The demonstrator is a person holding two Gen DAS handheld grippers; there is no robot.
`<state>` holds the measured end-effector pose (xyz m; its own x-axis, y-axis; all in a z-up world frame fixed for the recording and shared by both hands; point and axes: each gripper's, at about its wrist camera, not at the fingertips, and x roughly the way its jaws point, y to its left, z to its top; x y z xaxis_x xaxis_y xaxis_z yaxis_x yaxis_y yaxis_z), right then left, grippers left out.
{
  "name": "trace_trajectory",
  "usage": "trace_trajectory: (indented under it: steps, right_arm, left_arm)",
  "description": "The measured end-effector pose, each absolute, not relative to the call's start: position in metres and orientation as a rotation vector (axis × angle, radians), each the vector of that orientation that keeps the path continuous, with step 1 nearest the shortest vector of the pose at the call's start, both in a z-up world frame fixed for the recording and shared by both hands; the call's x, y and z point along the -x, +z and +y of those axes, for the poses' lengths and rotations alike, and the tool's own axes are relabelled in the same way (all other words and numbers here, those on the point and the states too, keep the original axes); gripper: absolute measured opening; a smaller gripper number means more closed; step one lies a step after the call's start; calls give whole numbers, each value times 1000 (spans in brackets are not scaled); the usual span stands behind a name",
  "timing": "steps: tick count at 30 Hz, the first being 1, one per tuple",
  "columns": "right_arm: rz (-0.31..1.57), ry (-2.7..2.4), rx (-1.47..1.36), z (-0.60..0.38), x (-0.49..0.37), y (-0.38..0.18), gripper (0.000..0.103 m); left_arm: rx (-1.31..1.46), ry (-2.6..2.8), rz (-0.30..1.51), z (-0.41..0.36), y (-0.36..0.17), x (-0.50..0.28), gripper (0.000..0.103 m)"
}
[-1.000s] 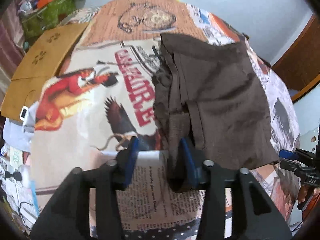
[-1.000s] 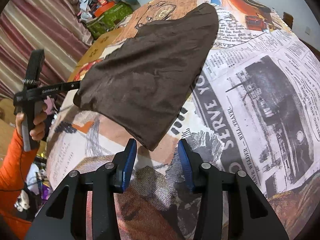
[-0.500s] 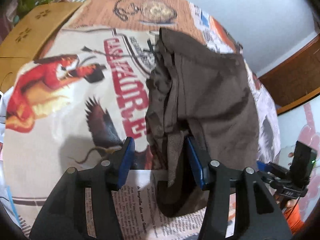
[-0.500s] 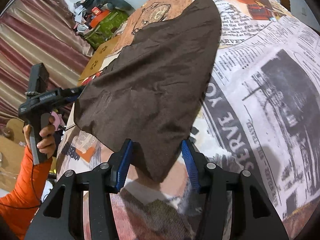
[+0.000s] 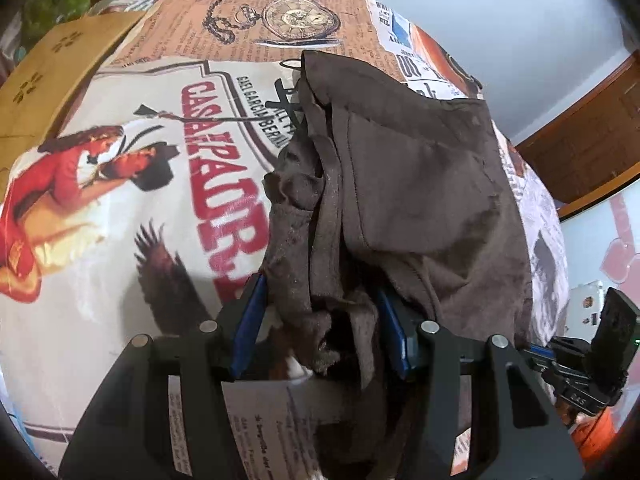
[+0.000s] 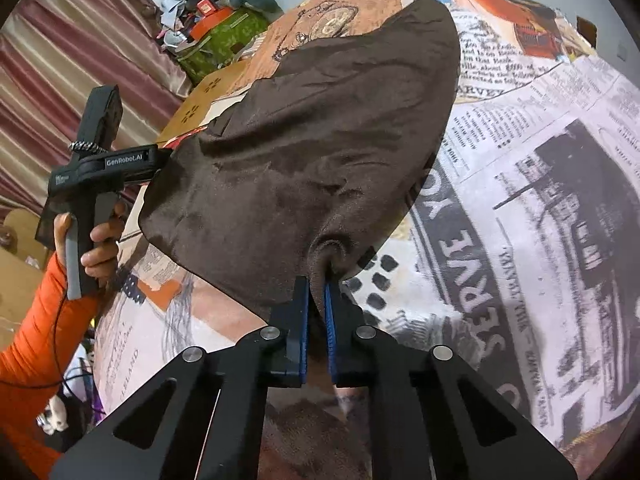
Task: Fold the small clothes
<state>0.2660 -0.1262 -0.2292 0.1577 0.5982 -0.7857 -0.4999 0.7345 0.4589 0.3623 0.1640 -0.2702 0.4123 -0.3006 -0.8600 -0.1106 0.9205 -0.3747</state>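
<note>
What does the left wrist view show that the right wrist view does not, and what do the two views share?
Only the left wrist view: the garment's bunched waistband between the left gripper's parted fingers. Only the right wrist view: the right gripper shut on the garment's corner, and a hand gripping the other tool's handle. Both: the brown garment on the printed cloth.

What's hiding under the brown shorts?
Around the brown shorts you can see the printed newspaper-pattern cloth they lie on, with its pocket-watch picture beyond them. Whatever print sits directly beneath stays covered.
</note>
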Motion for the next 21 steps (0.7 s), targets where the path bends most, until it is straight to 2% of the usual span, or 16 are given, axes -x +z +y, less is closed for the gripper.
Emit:
trace_trajectory:
  steps: [10,21]
  right_arm:
    - [1203,755,-104,-157,-258,-232,5]
    - [1215,762,-114,-151,-261,-233,8]
  left_arm:
    - [392,-84,1119,175,-249,-363,53]
    - [425,-53,1119,180,-246,-479,53]
